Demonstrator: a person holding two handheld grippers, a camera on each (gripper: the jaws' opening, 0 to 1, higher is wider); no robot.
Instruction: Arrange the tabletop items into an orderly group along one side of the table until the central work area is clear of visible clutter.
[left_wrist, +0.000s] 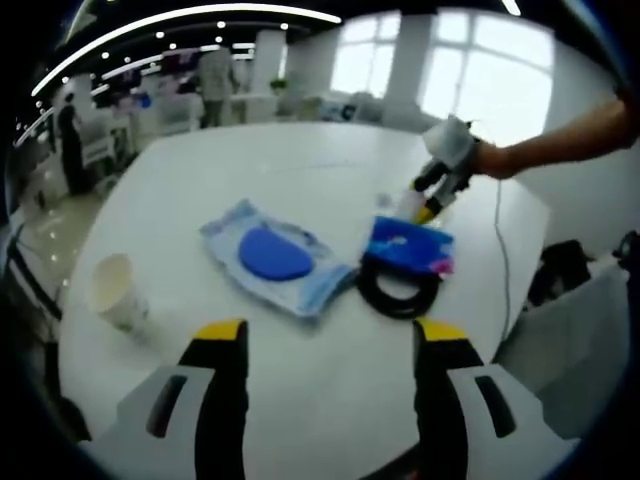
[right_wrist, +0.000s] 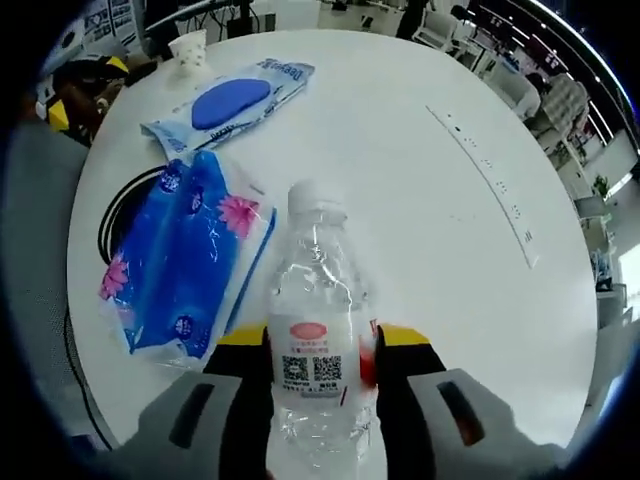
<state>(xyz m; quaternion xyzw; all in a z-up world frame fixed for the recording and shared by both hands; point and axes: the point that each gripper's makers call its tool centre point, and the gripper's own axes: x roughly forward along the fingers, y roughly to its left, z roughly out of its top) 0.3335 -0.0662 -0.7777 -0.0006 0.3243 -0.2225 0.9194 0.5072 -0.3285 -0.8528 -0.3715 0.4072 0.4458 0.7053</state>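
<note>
Water bottle (right_wrist: 318, 330) sits clamped between the right tool (right_wrist: 318, 350) jaws, upright, cap pointing away along the jaws, just beside the blue tissue pack (right_wrist: 185, 265) on the white worktop (right_wrist: 420, 180). Left tool (left_wrist: 328, 335) hangs open, nothing in it, nearer the wipes pack (left_wrist: 275, 257), black ring (left_wrist: 398, 290) and paper cup (left_wrist: 118, 290). Right arm is best placed to set the bottle at the pack's side.

Open-plan office: beyond the left gripper (left_wrist: 325, 345), white worktop (left_wrist: 300, 180), rows of desks (left_wrist: 150, 110), ceiling strip lights (left_wrist: 180, 20), large windows (left_wrist: 450, 70).
</note>
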